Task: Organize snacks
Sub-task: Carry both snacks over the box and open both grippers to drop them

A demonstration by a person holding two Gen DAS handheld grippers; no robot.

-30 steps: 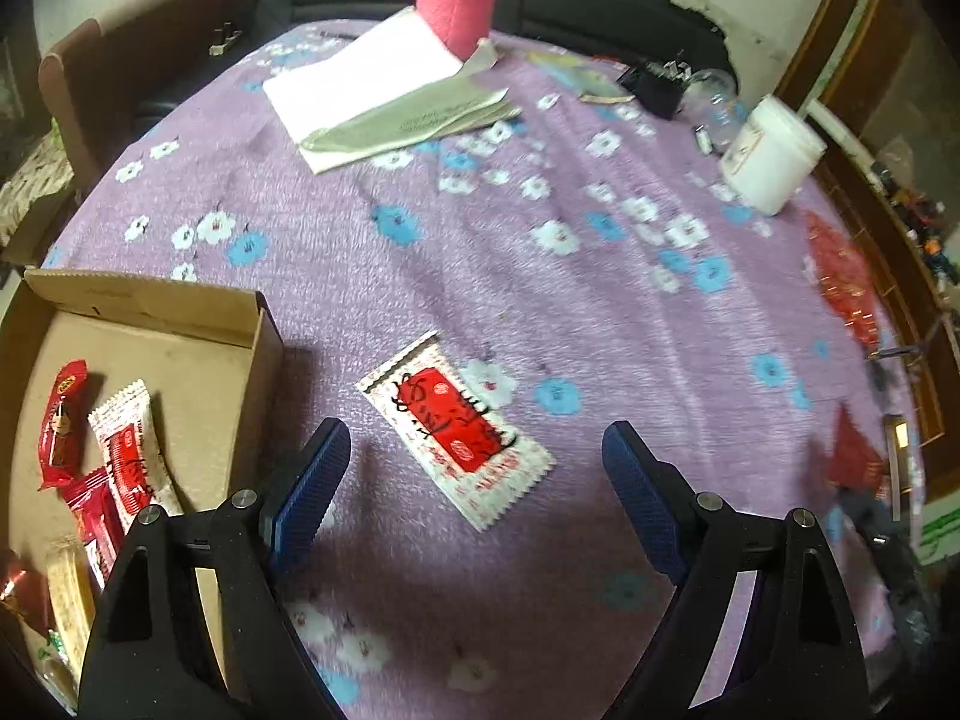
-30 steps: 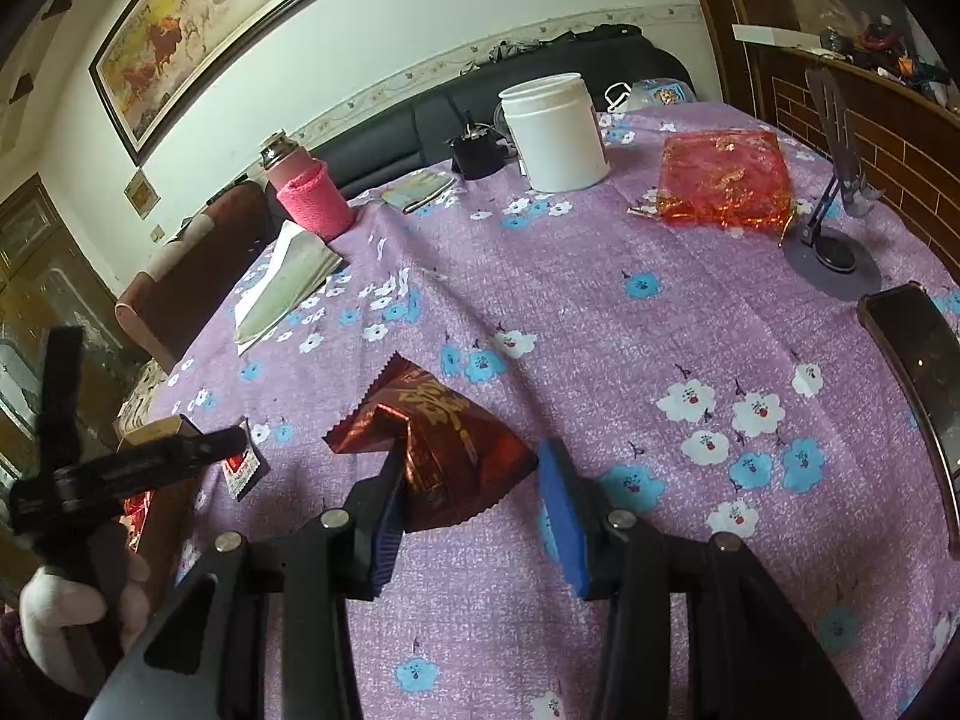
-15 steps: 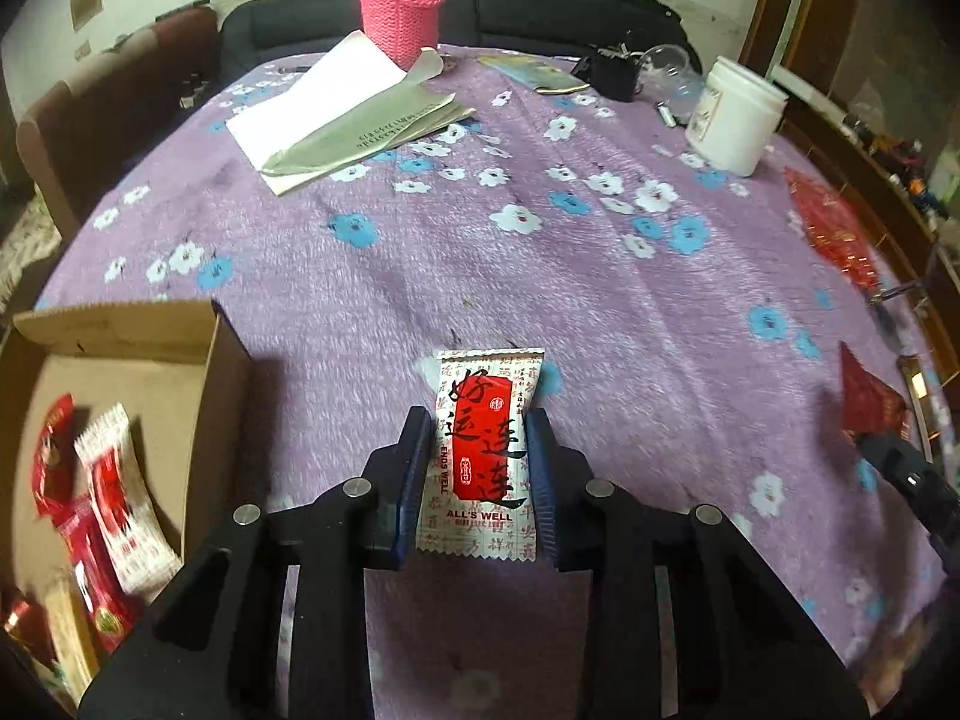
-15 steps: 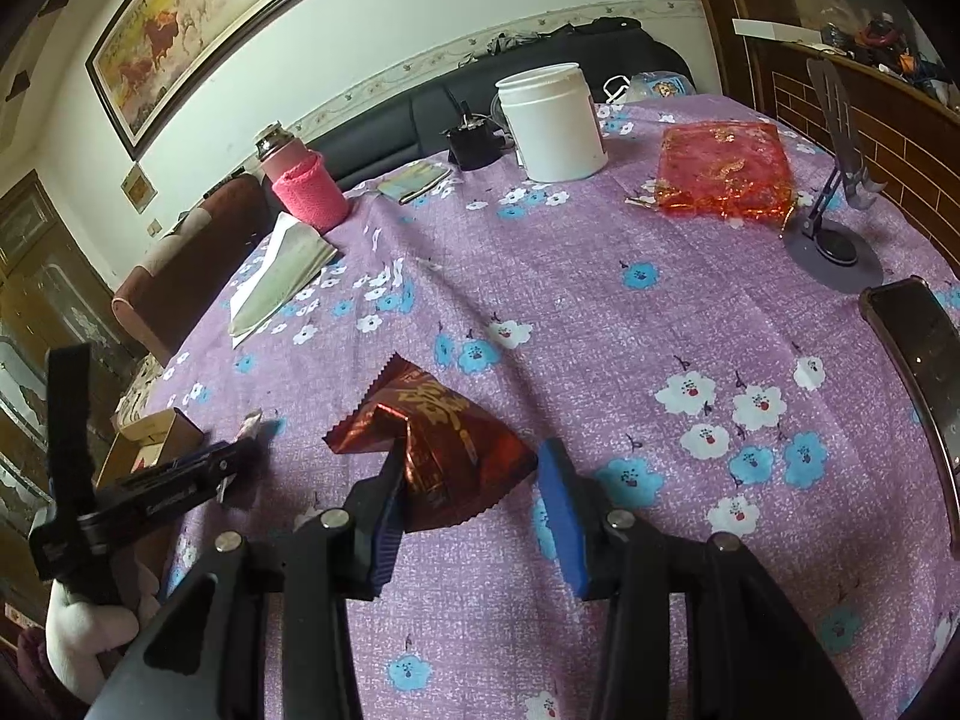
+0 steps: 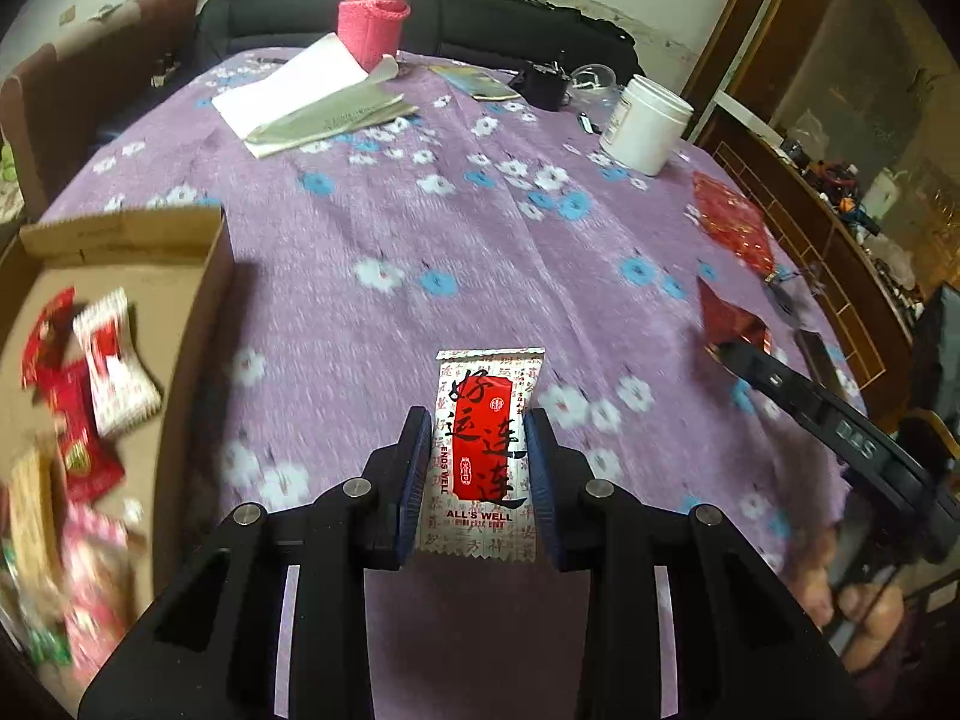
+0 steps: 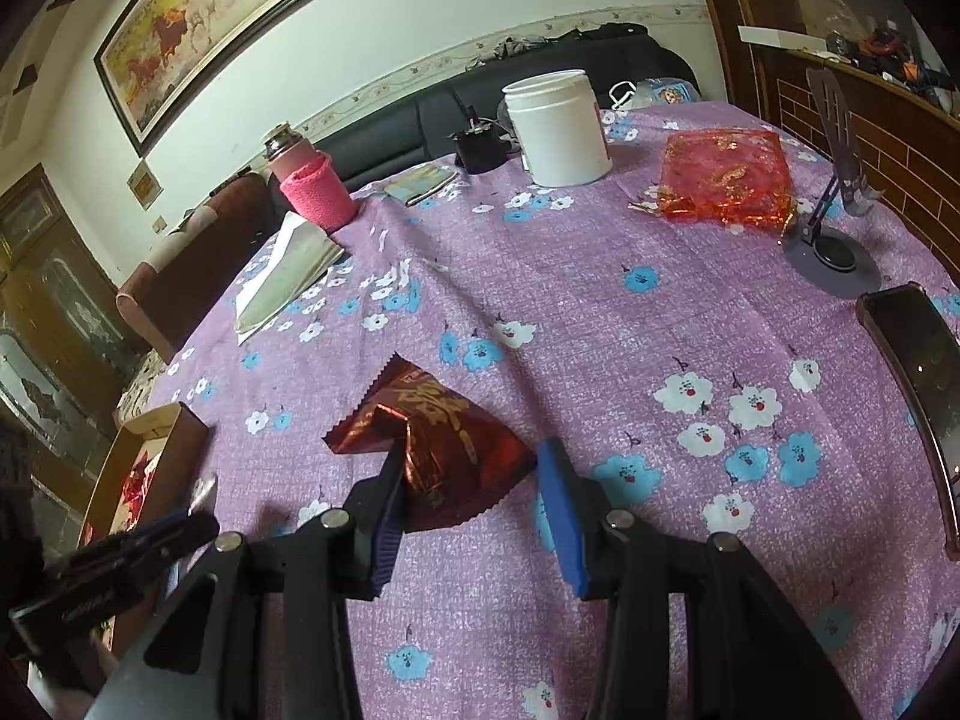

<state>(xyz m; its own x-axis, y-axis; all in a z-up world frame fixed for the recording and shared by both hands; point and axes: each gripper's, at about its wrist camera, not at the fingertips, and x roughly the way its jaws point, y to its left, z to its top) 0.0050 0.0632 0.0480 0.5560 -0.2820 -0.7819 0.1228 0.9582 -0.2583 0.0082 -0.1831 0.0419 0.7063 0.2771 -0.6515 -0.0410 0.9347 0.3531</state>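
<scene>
My left gripper (image 5: 478, 477) is shut on a white and red snack packet (image 5: 483, 456) printed "ALL'S WELL" and holds it above the purple floral tablecloth (image 5: 420, 252). A cardboard box (image 5: 150, 276) with several snack packets stands to its left. My right gripper (image 6: 474, 504) holds a crumpled dark red foil snack bag (image 6: 438, 444) between its jaws; the bag presses the left pad, and a gap shows at the right pad. The box (image 6: 150, 462) also shows at the left in the right wrist view.
A white jar (image 6: 558, 129), a pink-sleeved flask (image 6: 309, 183), folded papers (image 6: 282, 276), a red mesh pouch (image 6: 723, 180), a phone stand (image 6: 831, 228) and a dark phone (image 6: 918, 384) sit on the table. A sofa and chairs ring the far edge.
My left gripper closed on the white and red packet and lifted it off the cloth. My right gripper kept the red foil bag and barely moved.
</scene>
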